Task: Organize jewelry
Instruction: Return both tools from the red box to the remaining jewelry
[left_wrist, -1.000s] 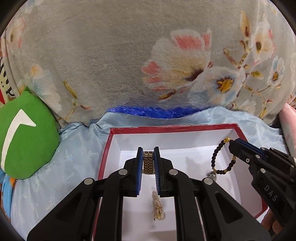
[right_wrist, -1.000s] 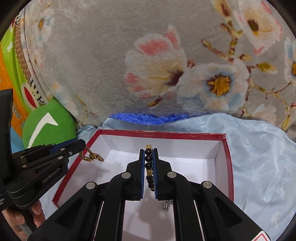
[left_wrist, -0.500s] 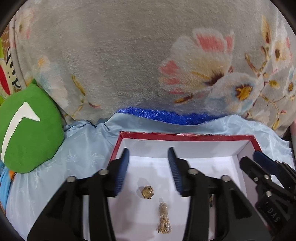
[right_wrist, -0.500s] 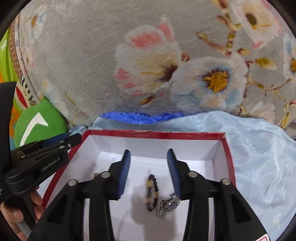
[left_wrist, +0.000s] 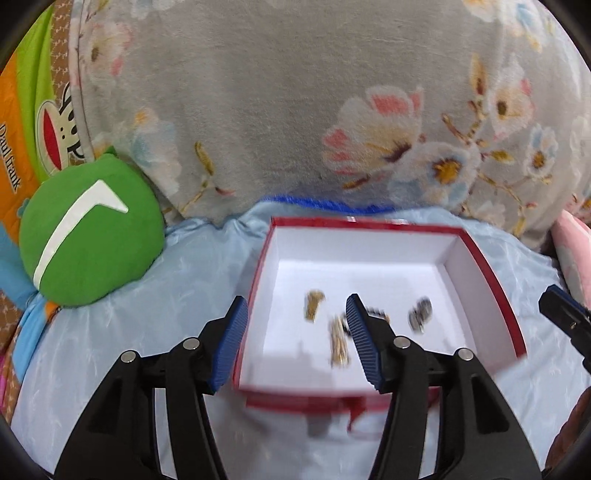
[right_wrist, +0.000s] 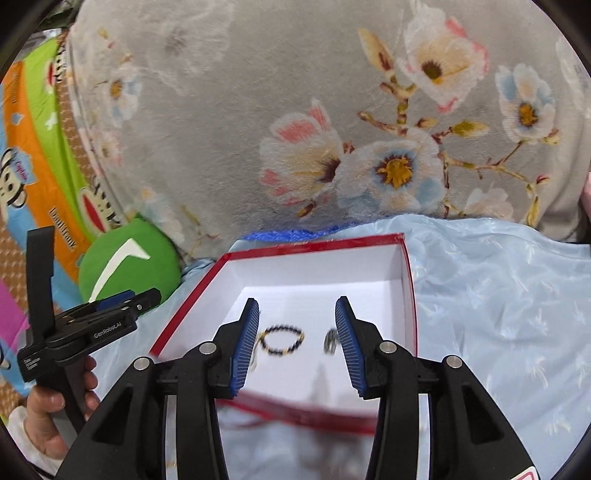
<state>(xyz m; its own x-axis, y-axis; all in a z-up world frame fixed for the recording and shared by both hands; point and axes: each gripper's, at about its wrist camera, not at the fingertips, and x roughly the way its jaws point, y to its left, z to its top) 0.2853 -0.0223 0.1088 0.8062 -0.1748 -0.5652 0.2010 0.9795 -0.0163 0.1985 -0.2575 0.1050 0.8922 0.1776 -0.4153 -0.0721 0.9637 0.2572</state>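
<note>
A red box (left_wrist: 491, 280) with a white inside lies on the light blue cloth. On its floor lie a gold link bracelet (left_wrist: 313, 302), a gold chain (left_wrist: 338, 341) and a silver piece (left_wrist: 419, 315). My left gripper (left_wrist: 295, 310) hangs over the box's near left corner, jaws opening, nothing between them. In the right wrist view a dark bead bracelet (right_wrist: 282, 339) and the silver piece (right_wrist: 330, 339) lie on the box floor (right_wrist: 317, 295). My right gripper (right_wrist: 295, 306) stands open above them, apart from both. The left gripper (right_wrist: 147, 297) shows at the left, held by a hand (right_wrist: 48, 417).
A grey floral blanket (left_wrist: 295, 110) rises right behind the box. A green round cushion (left_wrist: 88, 243) lies to the left on the blue cloth (left_wrist: 184, 277), with a colourful cartoon fabric (left_wrist: 22, 129) beyond it. A pink item (left_wrist: 572, 240) sits at the right edge.
Both grippers opened and let go: the gold link bracelet and the bead bracelet now lie in the box. Both grippers have drawn back from the box, left one leftward, right one rightward.
</note>
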